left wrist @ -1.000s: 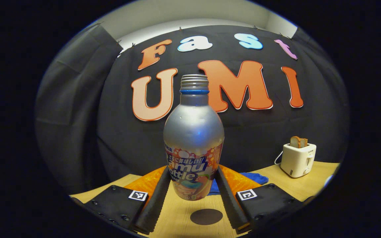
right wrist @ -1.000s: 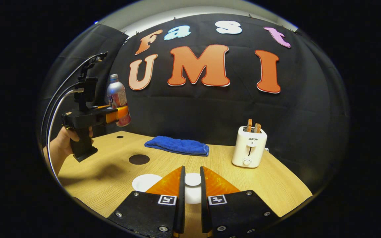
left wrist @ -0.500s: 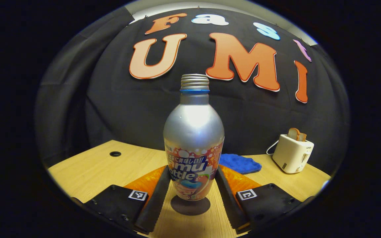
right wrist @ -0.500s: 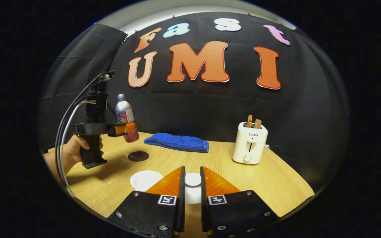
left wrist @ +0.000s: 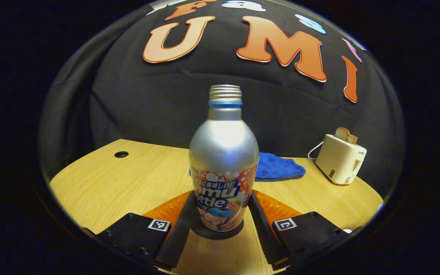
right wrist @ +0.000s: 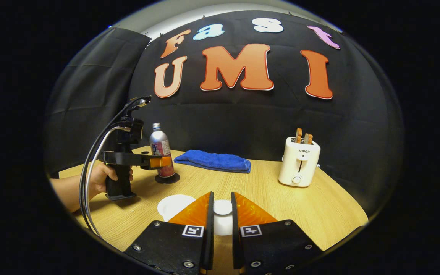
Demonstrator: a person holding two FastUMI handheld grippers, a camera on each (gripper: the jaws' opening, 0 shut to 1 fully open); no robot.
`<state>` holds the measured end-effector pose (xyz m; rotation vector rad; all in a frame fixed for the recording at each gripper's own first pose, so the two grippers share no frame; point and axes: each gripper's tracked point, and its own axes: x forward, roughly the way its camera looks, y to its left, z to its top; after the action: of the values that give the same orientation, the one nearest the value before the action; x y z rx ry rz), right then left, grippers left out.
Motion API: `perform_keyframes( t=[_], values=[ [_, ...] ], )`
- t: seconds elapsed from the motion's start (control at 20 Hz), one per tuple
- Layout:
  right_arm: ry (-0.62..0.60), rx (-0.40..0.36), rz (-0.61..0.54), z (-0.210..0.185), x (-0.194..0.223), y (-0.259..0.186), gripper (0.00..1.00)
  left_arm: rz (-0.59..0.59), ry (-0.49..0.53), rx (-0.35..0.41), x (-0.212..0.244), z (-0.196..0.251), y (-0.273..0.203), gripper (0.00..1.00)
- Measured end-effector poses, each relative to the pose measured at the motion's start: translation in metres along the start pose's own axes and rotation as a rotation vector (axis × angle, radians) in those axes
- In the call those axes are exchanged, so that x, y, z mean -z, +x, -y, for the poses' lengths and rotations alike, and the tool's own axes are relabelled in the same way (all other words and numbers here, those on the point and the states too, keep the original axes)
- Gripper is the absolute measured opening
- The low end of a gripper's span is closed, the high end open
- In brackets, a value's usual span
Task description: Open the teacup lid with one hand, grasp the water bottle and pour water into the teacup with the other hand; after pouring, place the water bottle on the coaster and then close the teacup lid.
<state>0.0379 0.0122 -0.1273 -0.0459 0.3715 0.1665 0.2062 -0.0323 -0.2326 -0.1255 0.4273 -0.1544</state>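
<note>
In the left gripper view a silver water bottle [left wrist: 224, 152] with a colourful label and no cap stands upright on the dark round coaster [left wrist: 232, 231]. My left gripper [left wrist: 222, 223] is shut on its lower body, one finger on each side. In the right gripper view the same bottle [right wrist: 159, 145] stands on the coaster [right wrist: 167, 178] at the far left, with the left gripper [right wrist: 158, 162] and a hand [right wrist: 101, 176] beside it. My right gripper [right wrist: 222, 214] is shut on the white teacup lid [right wrist: 222, 208]. The white teacup [right wrist: 174, 204] shows just left of my fingers, partly hidden.
A folded blue cloth [right wrist: 214, 161] lies at the back of the wooden table [right wrist: 319, 206]. A white toaster [right wrist: 299, 166] with bread slices stands at the right. Cables [right wrist: 90, 179] trail from the left gripper. A small hole [left wrist: 121, 154] is in the table's far left corner.
My left gripper has come down with the bottle and set it on the coaster. My right gripper has kept its hold on the lid with little movement.
</note>
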Motion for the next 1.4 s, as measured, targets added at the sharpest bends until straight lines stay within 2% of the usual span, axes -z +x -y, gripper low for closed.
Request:
perform_keyframes(
  t=[0.1, 0.15, 0.3, 0.35, 0.45, 0.6, 0.65, 0.8, 1.05, 1.4],
  values=[
    [0.006, 0.004, -0.004, -0.001, 0.001, 0.003, 0.20, -0.038, 0.005, 0.003, 0.014, 0.000, 0.002, 0.83],
    [0.009, 0.002, -0.013, -0.002, 0.005, 0.004, 0.20, -0.023, 0.013, 0.009, 0.011, 0.001, 0.002, 0.80],
    [0.017, -0.003, -0.019, -0.007, 0.006, 0.007, 0.20, -0.044, 0.029, 0.014, 0.020, 0.000, 0.009, 0.87],
    [0.020, -0.010, -0.016, -0.010, 0.005, 0.007, 0.20, -0.066, 0.038, 0.016, 0.025, 0.002, 0.007, 0.89],
    [0.027, -0.021, -0.011, -0.014, 0.002, 0.010, 0.20, -0.015, 0.056, 0.039, 0.015, 0.005, 0.005, 1.00],
    [0.021, -0.034, 0.000, -0.024, -0.003, 0.010, 0.20, -0.002, 0.110, 0.043, 0.015, 0.005, -0.001, 0.98],
    [0.022, -0.038, 0.006, -0.027, -0.005, 0.011, 0.20, 0.003, 0.120, 0.050, 0.014, 0.008, -0.006, 1.00],
    [0.034, -0.065, 0.015, -0.039, -0.008, 0.014, 0.20, 0.029, 0.123, 0.072, 0.009, 0.010, -0.020, 0.98],
    [0.039, -0.107, 0.022, -0.062, -0.010, 0.028, 0.20, 0.115, 0.100, 0.062, -0.015, -0.001, -0.065, 1.00],
    [0.016, -0.139, -0.024, -0.086, 0.010, 0.048, 0.20, 0.216, 0.099, 0.037, -0.040, -0.014, -0.114, 1.00]
  ],
)
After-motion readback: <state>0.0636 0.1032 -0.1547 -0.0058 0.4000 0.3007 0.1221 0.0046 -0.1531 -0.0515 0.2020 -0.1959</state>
